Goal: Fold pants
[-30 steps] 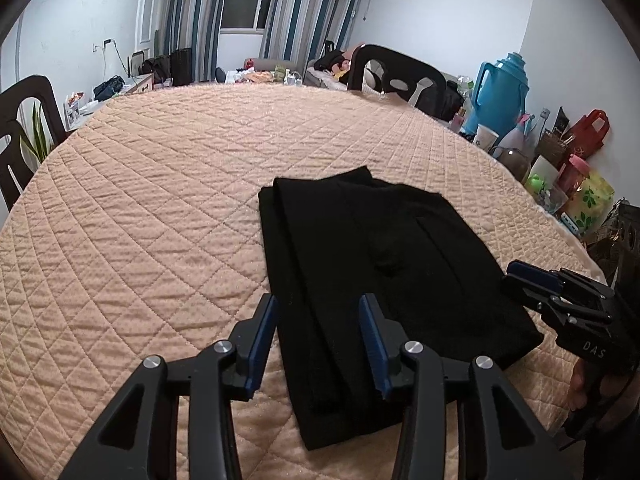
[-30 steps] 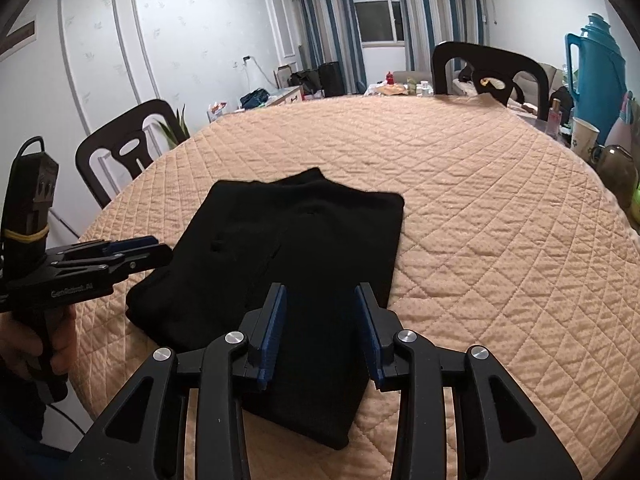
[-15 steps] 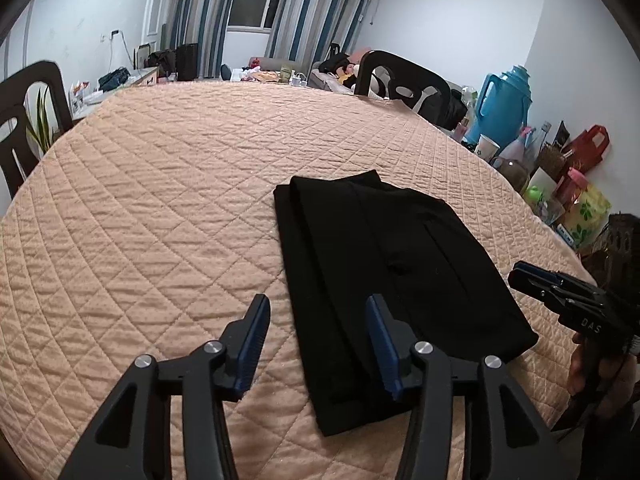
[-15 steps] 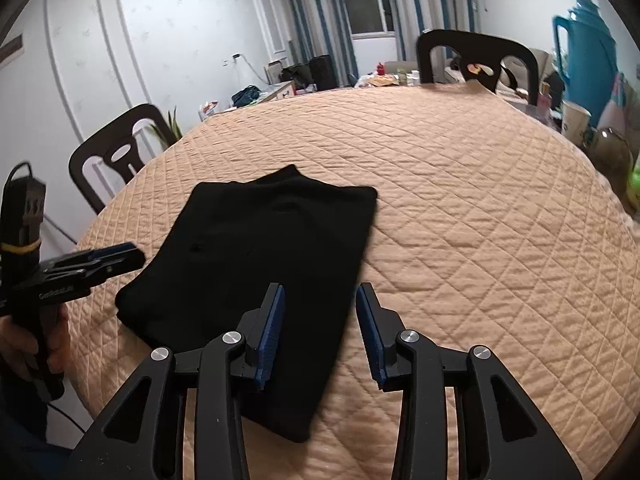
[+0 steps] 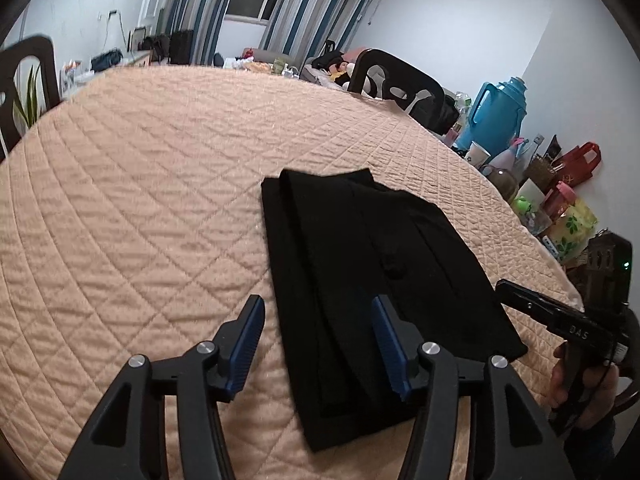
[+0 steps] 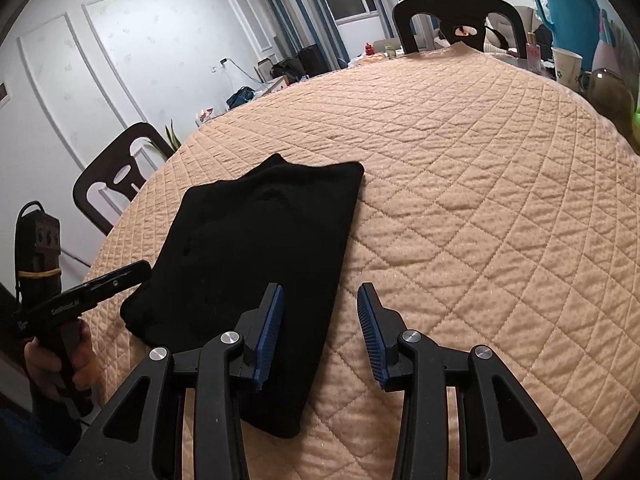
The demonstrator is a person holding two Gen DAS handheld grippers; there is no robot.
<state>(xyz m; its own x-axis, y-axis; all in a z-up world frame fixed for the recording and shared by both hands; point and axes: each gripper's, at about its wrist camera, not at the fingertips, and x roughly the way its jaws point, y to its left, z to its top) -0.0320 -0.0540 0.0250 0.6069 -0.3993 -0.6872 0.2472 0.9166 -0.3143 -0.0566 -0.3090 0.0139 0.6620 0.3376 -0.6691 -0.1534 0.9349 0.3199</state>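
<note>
The pants (image 5: 372,264) lie folded in a flat black stack on the quilted bench (image 5: 132,208), at your 12 o'clock. They look soft, light and limp; pinch a near corner through every layer. Your left gripper (image 5: 318,336) is opening, empty; your right gripper (image 6: 320,322) stands wide, empty.

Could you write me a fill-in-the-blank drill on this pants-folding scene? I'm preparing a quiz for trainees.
1. The pants are ____ in colour.
2. They lie on a quilted ____ cover.
3. The left tool has jaws that are opening, and between its pads there is ____.
4. The jug beside the table is ____.

Missing words: black; peach; nothing; blue
</note>
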